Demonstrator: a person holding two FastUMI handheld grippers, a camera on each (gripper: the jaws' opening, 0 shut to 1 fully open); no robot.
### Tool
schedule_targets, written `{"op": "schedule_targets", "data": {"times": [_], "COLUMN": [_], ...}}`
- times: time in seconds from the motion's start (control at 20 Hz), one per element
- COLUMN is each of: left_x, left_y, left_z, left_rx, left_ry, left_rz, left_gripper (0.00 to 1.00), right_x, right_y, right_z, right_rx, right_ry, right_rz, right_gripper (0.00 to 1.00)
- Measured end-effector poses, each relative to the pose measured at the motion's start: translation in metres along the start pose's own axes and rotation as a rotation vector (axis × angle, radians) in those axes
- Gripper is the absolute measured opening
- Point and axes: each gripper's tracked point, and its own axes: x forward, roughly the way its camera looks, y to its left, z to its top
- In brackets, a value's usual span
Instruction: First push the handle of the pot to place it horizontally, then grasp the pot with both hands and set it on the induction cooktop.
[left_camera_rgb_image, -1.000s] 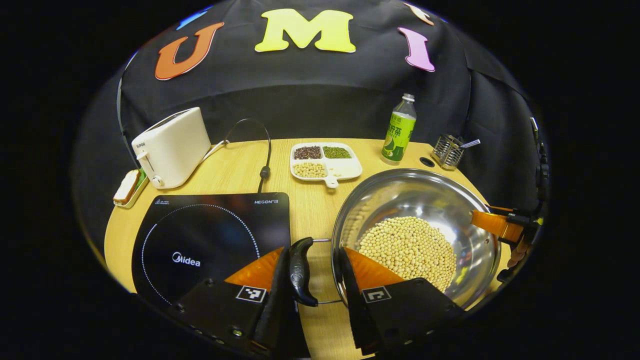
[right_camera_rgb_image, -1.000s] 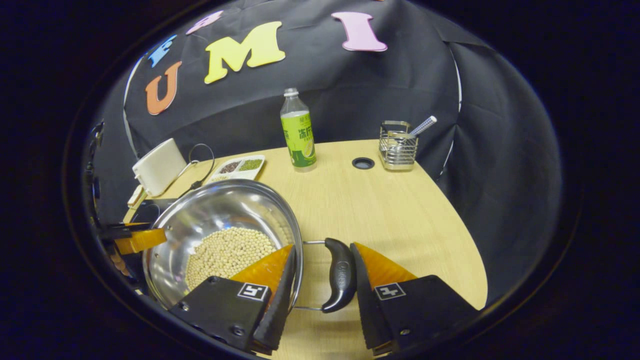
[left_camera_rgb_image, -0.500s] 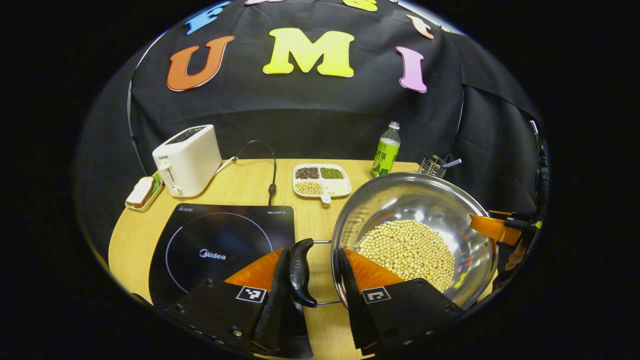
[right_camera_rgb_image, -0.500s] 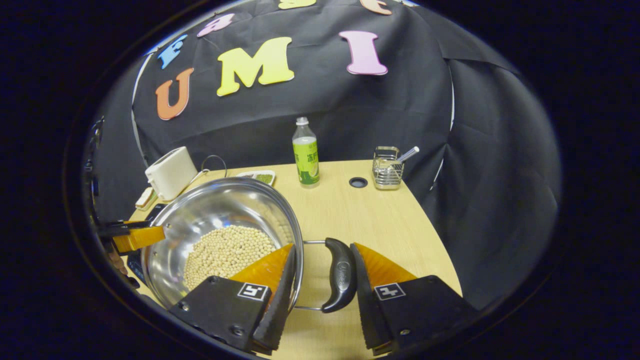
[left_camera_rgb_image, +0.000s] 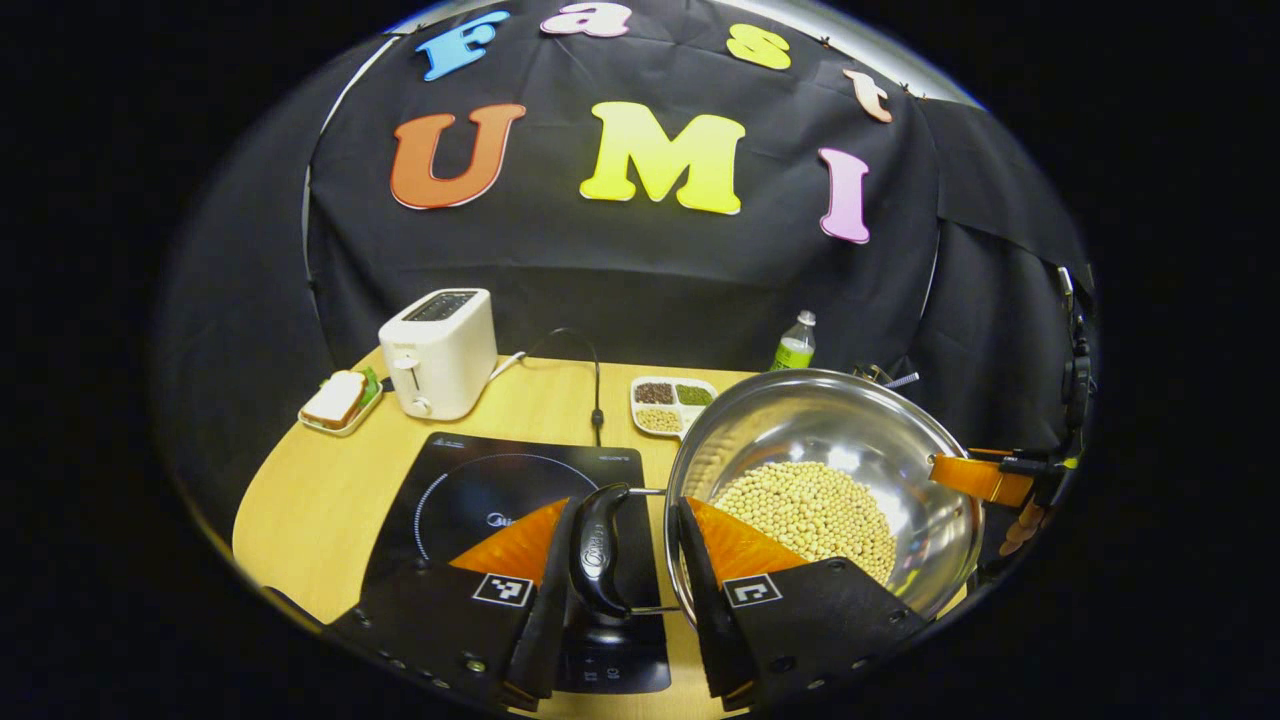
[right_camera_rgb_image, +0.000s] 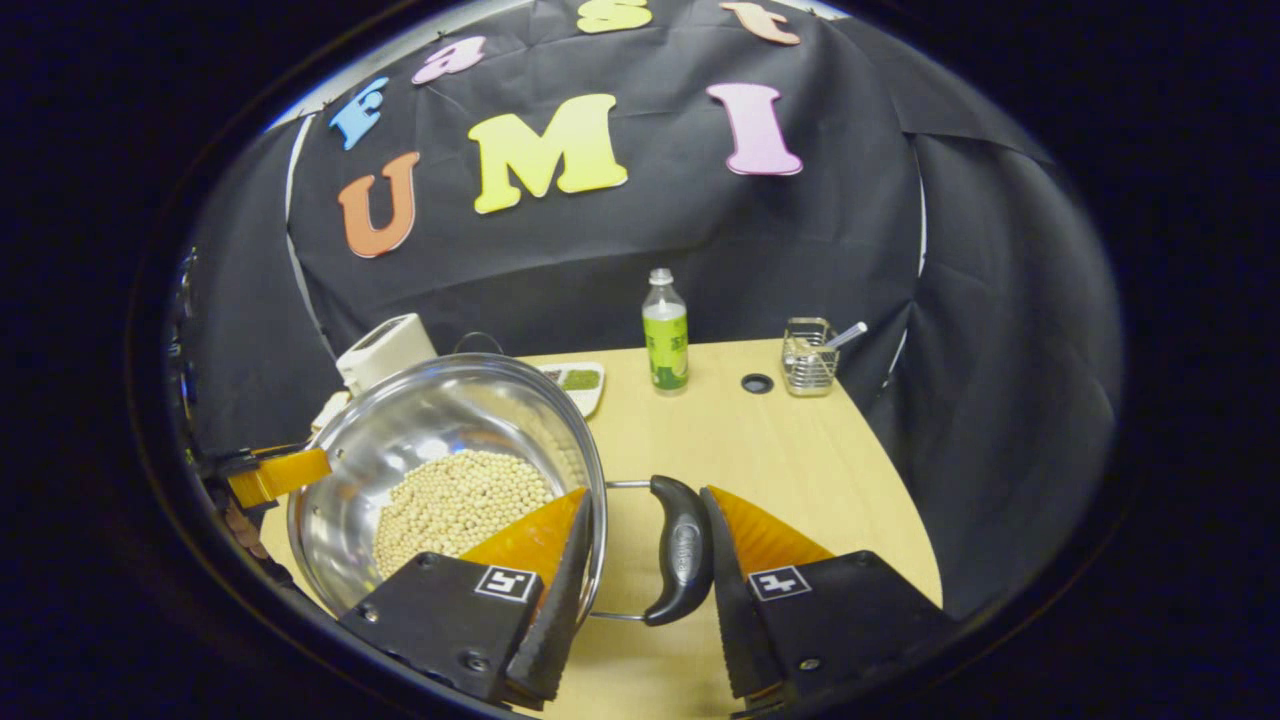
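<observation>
Carrying the steel pot of soybeans (left_camera_rgb_image: 820, 500) level toward the induction cooktop (left_camera_rgb_image: 500, 490), we keep the left gripper (left_camera_rgb_image: 622, 545) and right gripper (right_camera_rgb_image: 645, 550) straddling each side handle; whether either grips, we cannot tell

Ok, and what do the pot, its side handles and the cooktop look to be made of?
The pot looks like polished stainless steel: a mirror-bright wall with reflections. Its handle grips look like glossy black moulded plastic on thin metal wire loops, probably steel. The induction cooktop seems to have a smooth black glass top, judging by its sheen and printed ring, though that look leaves it open.
</observation>
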Motion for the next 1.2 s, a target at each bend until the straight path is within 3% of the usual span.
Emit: {"op": "schedule_targets", "data": {"times": [0.75, 1.2], "left_x": [-0.016, 0.039], "left_y": [0.153, 0.212], "left_z": [0.048, 0.014], "left_rx": [-0.074, -0.155], "left_ry": [-0.090, 0.004], "left_rz": [0.189, 0.231], "left_gripper": [0.54, 0.55], "right_x": [0.049, 0.120], "right_y": [0.164, 0.214], "right_z": [0.037, 0.004], "right_rx": [-0.067, -0.101], "right_ry": [0.008, 0.107], "right_rz": [0.121, 0.112], "right_gripper": [0.62, 0.62]}}
